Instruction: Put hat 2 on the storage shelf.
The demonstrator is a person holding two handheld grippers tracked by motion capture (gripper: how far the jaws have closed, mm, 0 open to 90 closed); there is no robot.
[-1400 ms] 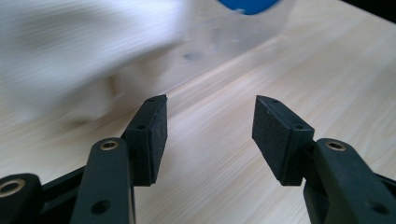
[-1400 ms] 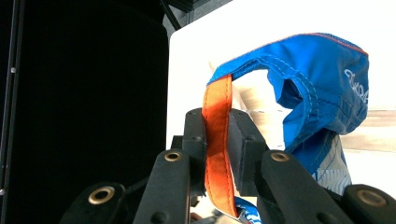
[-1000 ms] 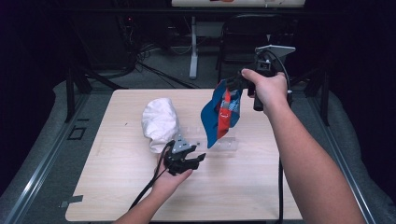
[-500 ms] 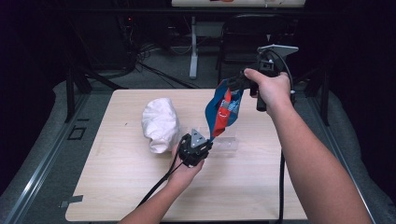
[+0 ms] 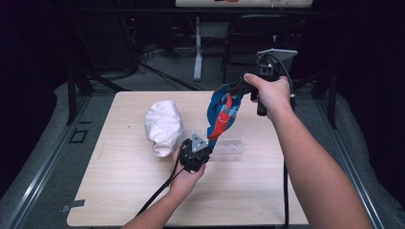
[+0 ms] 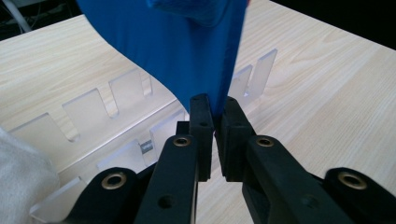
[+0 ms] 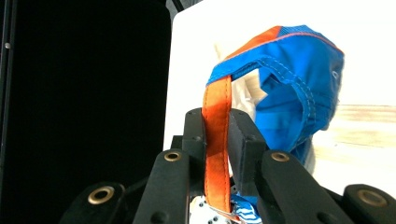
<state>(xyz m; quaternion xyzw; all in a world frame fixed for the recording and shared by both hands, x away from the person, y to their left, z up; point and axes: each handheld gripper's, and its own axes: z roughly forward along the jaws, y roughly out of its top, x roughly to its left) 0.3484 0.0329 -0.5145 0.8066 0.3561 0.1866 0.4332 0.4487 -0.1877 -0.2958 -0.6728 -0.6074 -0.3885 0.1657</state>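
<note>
Fingers of left gripper [image 6: 212, 109] pinch thin blue fabric [image 6: 187, 51] — right gripper [image 7: 217, 121] clamps its orange strap [image 7: 216, 154]

Blue garment [image 5: 220, 106] with orange strap [image 7: 216, 140], hanging above table

One camera sits high on the person's side, looking forward and down over the pale wooden table [image 5: 119, 191], far enough back to take in both forearms. A second rides the left gripper [image 6: 212, 109], very near its black jaws, facing low across the tabletop past a clear slotted acrylic rack [image 6: 93, 107]. A third rides the right gripper [image 7: 217, 126], close behind its jaws. All three share the blue fabric bag with orange strap [image 5: 220, 112].
</note>
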